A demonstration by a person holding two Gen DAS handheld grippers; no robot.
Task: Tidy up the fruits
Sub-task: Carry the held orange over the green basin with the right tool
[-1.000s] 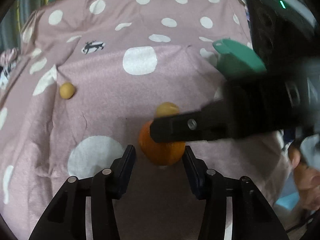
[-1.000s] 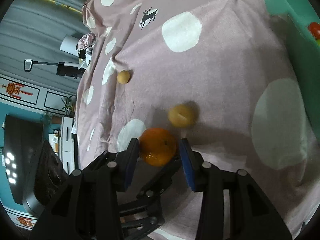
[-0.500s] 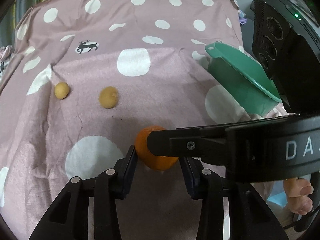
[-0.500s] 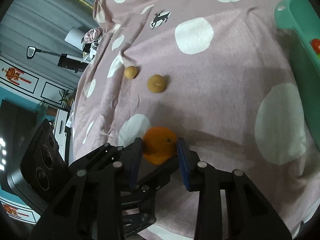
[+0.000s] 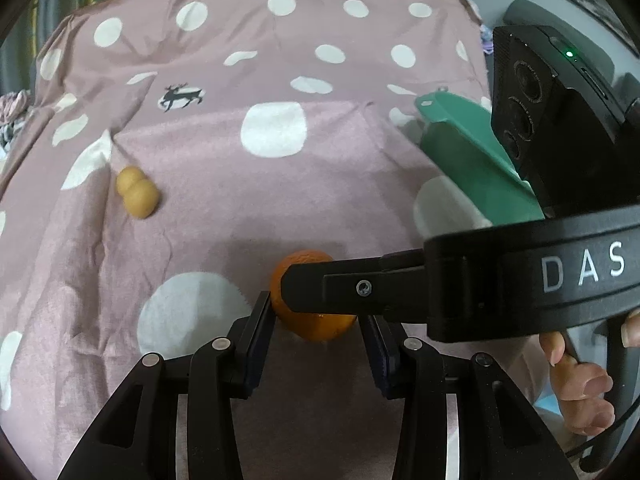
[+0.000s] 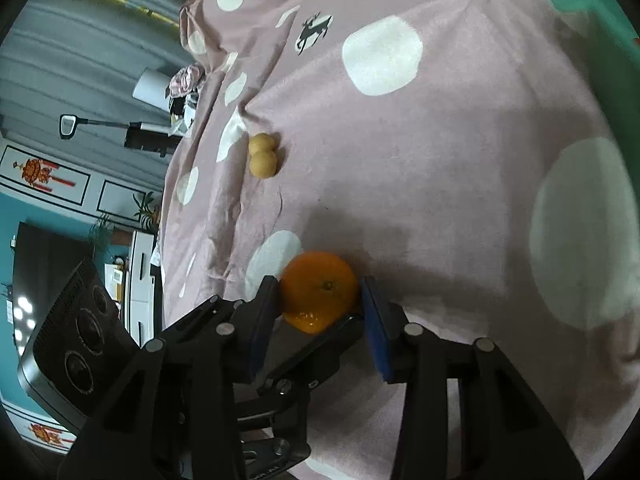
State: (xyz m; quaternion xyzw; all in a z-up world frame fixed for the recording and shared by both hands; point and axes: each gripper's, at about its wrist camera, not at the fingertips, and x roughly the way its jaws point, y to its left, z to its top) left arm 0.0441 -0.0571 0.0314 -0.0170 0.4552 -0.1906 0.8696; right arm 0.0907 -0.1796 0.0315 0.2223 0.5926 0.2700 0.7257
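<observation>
An orange (image 5: 314, 322) (image 6: 319, 290) sits between the pads of both grippers at once. My left gripper (image 5: 318, 330) has its left pad against the orange, with a small gap at the right pad. My right gripper (image 6: 320, 312) is shut on the orange from the side, and its finger (image 5: 360, 288) crosses the left wrist view in front of the fruit. Two small tan fruits (image 5: 136, 192) (image 6: 263, 158) lie touching each other on the pink dotted cloth (image 5: 280, 184) at the left. A green bowl (image 5: 472, 160) (image 6: 592, 4) stands at the right.
The cloth has folds along its left side (image 6: 240, 216). A person's hand (image 5: 580, 384) holds the right gripper's body at the right edge of the left wrist view. Furniture and a wall show beyond the bed's left edge (image 6: 80, 160).
The loose tan fruit has rolled left across the cloth and now rests against the other tan fruit. Both grippers stay around the orange, with the right gripper's finger lower across it.
</observation>
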